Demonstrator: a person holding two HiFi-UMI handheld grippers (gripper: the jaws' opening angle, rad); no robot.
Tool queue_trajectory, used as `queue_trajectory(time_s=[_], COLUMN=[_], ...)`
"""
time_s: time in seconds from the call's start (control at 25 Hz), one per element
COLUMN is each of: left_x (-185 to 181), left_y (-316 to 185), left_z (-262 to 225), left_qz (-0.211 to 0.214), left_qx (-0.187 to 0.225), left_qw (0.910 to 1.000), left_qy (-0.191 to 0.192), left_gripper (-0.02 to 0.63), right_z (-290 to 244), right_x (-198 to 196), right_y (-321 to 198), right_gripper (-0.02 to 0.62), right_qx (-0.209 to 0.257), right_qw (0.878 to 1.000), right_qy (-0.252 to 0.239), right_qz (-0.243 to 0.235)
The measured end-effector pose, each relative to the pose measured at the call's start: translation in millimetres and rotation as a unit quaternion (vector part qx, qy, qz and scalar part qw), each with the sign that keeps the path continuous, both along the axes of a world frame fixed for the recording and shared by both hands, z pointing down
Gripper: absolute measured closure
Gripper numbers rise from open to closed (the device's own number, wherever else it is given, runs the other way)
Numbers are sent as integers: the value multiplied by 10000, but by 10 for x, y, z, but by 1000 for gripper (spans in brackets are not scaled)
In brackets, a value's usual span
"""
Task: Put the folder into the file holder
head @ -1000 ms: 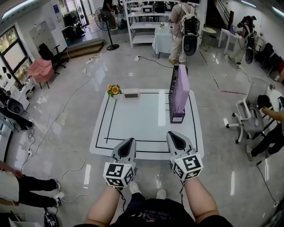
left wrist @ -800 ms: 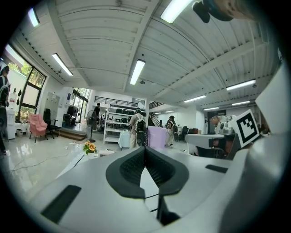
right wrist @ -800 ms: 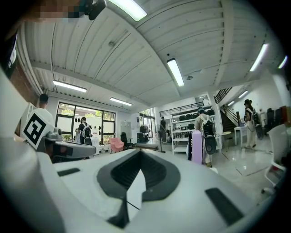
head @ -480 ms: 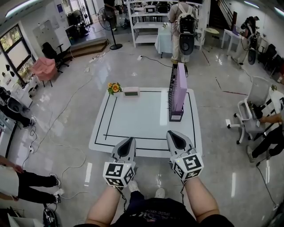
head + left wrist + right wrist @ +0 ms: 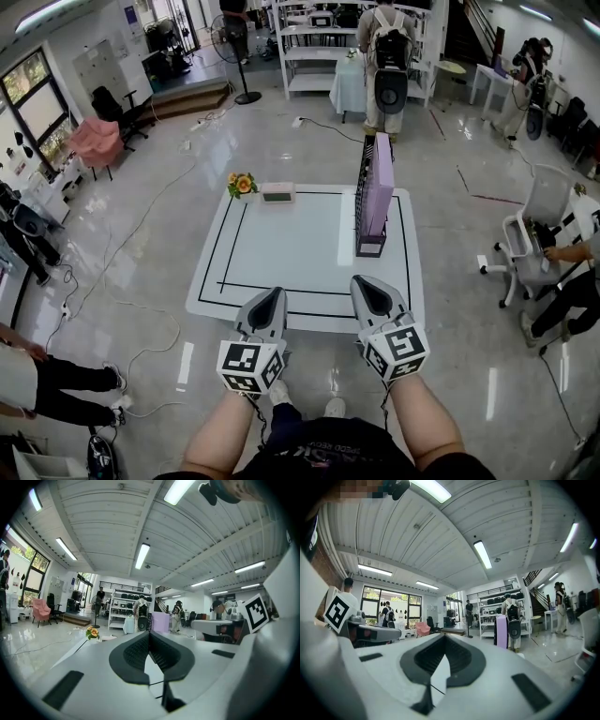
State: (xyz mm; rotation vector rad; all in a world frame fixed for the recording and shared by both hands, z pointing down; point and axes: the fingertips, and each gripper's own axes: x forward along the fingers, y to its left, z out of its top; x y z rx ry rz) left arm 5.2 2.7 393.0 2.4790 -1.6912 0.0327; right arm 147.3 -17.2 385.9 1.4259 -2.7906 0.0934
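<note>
Table (image 5: 281, 253) bearing file holder (image 5: 363, 202), folder (image 5: 382, 183) inside; glossy floor (image 5: 281, 131)

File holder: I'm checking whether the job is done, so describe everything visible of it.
The file holder is a dark mesh rack standing upright on the white table near its right edge, with its long side running away from the camera. A lilac folder stands on edge inside it. Nothing else touches it.

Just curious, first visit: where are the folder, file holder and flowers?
folder (image 5: 384, 183), head view, its purple side.
file holder (image 5: 364, 202), head view, its black mesh wall.
flowers (image 5: 242, 185), head view, the blooms.
</note>
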Motion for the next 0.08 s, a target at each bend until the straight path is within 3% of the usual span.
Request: queue_trajectory(time_s=[0.08], left_x=[11], left_y=[11], left_z=[-10], left_qz=[-5], left_qx=[22], left_qw=[10000], left_qy=[13], left_gripper=[601], right_z=[-4], right_x=[3], right_y=[13], right_gripper=[595], right_qx=[17], right_qw=[10000], right_qy=[2], right_qz=[-15])
